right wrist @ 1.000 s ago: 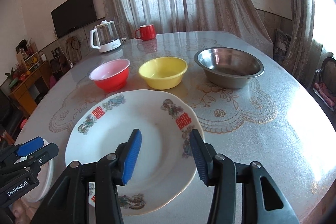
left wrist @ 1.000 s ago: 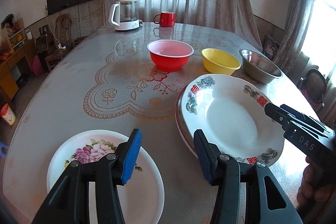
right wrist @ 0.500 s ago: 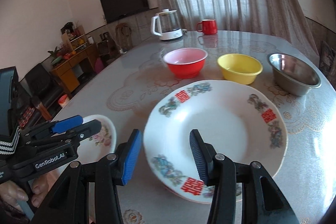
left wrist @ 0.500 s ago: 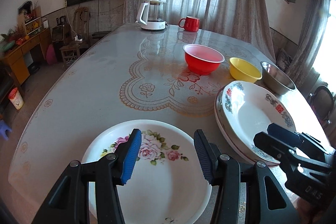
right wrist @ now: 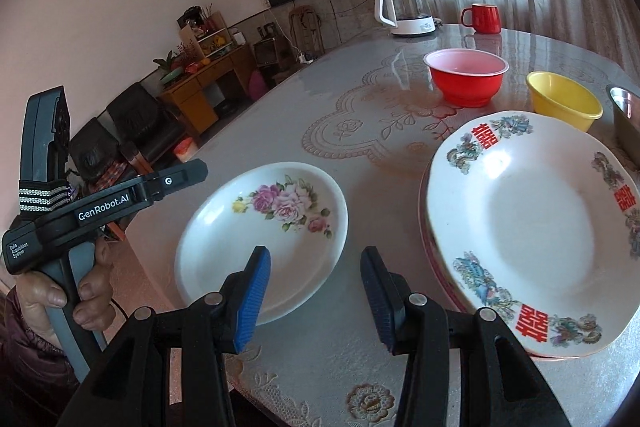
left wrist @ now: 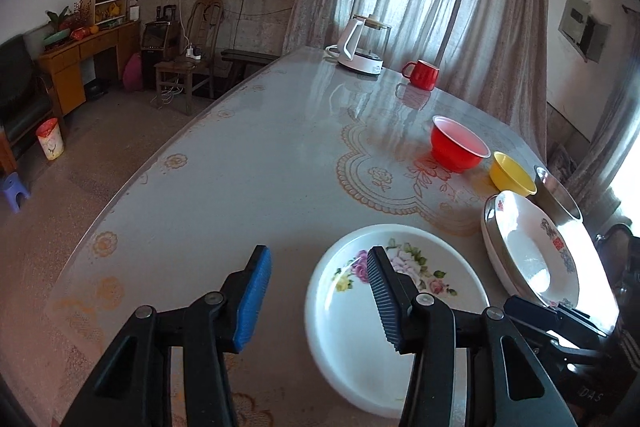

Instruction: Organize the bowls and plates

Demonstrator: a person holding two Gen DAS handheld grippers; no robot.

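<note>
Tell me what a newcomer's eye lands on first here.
The big plate with red characters, topping a stack at the table's near right, grabs attention first. Left of it lies the rose-painted plate. Behind them a red bowl and a yellow bowl glow brightly.

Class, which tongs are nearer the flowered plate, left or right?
Left. The left tongs straddle the flowered plate's near-left rim; the right tongs hover off its right edge.

A white rose-patterned plate (right wrist: 262,227) lies flat beside stacked red-character plates (right wrist: 532,223), with red (right wrist: 466,77), yellow (right wrist: 564,101) and steel bowls (left wrist: 558,195) behind.
</note>
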